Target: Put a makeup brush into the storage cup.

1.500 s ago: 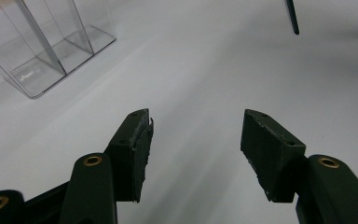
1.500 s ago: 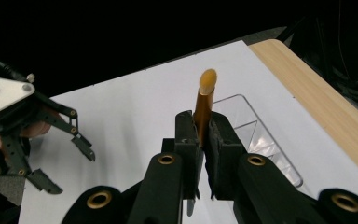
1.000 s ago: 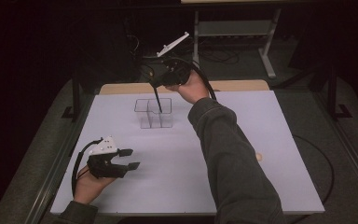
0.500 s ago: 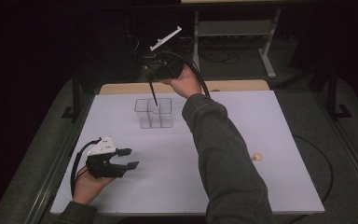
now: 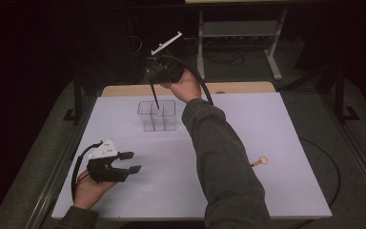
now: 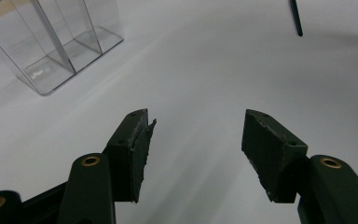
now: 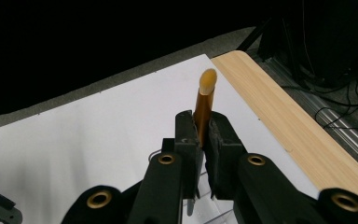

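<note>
Right gripper (image 5: 156,82) held high over the far part of the white surface (image 5: 276,143), fingers (image 7: 189,135) clenched on a thin brush (image 7: 204,105): amber handle end rises past the pads in the right gripper view, dark lower end hangs above the clear divided organizer (image 5: 158,116) in the high view. Whether the tip sits inside a compartment or just above the rim is hard to tell. Left gripper (image 5: 129,162) rests low at about 8 o'clock on the surface, fingers (image 6: 135,144) released, nothing between them. Second brush (image 5: 259,162) lies at about 4 o'clock, its handle partly hidden behind the right sleeve (image 5: 224,162). Organizer cut off at the frame edge in the left gripper view.
</note>
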The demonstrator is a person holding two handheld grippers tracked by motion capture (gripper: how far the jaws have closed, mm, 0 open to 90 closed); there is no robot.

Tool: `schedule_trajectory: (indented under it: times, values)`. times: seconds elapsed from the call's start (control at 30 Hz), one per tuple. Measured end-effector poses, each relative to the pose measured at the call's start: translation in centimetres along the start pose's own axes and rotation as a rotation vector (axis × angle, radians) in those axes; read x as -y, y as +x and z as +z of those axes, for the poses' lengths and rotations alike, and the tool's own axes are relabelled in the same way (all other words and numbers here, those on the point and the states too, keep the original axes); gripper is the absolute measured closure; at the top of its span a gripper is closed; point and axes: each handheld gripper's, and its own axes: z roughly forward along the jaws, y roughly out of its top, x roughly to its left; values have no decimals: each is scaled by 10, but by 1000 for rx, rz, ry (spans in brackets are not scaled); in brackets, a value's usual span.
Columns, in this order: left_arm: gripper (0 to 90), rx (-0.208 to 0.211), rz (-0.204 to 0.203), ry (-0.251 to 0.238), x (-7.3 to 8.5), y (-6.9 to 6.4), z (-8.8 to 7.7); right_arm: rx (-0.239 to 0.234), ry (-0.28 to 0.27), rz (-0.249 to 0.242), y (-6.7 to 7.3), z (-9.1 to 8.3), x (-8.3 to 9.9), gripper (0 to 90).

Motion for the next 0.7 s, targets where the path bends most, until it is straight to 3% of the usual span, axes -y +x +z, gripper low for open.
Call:
schedule_trajectory:
  times: [0.53,0.7]
  values:
    - [401,2,8,7,0,0,0,6,3,17,-3,6,11,828]
    - [399,4,7,8,0,0,0,4,6,-5,-4,8,12,828]
